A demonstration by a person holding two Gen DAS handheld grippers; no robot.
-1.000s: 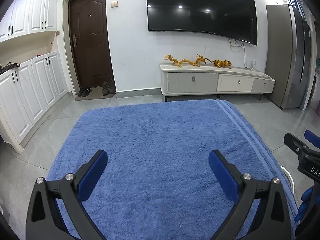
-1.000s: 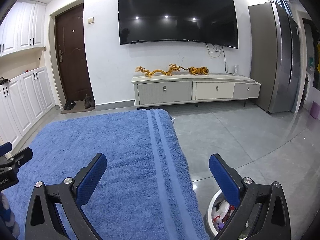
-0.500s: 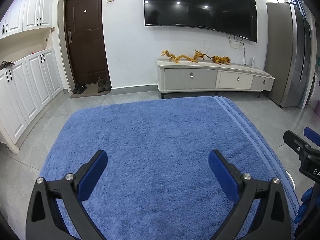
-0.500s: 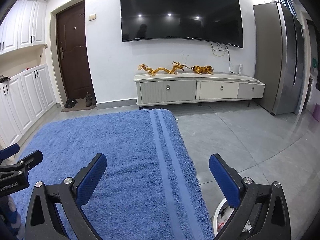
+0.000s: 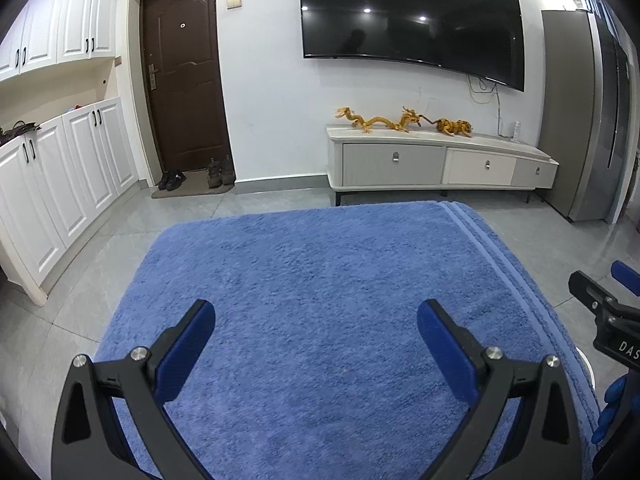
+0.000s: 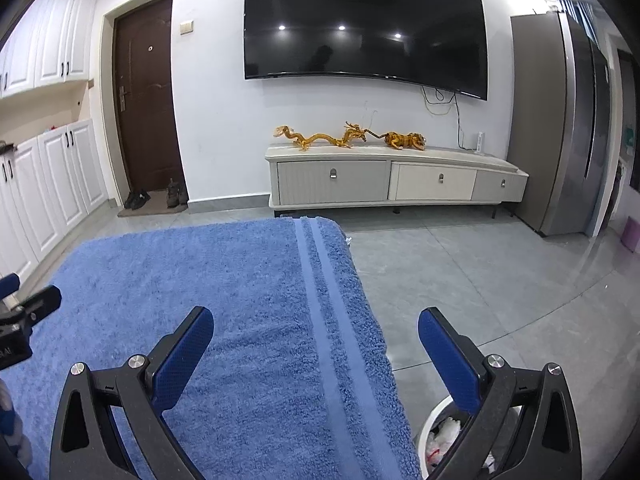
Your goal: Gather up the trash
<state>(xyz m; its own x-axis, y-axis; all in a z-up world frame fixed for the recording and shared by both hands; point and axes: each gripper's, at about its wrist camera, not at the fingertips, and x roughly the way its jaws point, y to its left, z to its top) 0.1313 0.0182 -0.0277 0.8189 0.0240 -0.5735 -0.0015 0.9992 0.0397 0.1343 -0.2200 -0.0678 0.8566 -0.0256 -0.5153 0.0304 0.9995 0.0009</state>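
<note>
A blue towel [image 5: 320,300] covers the table in front of me; it also shows in the right wrist view [image 6: 224,300]. No loose trash shows on it. My left gripper [image 5: 316,340] is open and empty above the towel. My right gripper [image 6: 316,340] is open and empty over the towel's right edge. A white trash bin [image 6: 444,432] holding crumpled wrappers stands on the floor below the right gripper's right finger, partly hidden by it. The right gripper shows at the right edge of the left wrist view [image 5: 608,316].
A white TV cabinet [image 6: 396,184] with golden dragon figures [image 6: 320,138] stands against the far wall under a large TV [image 6: 364,28]. A brown door [image 5: 184,76], white cupboards [image 5: 60,176] and a grey fridge [image 6: 560,120] line the room. Grey tiled floor [image 6: 500,280] lies right of the table.
Both grippers have tilted up and drawn back a little, so the room sits lower in view. Both stay open and empty.
</note>
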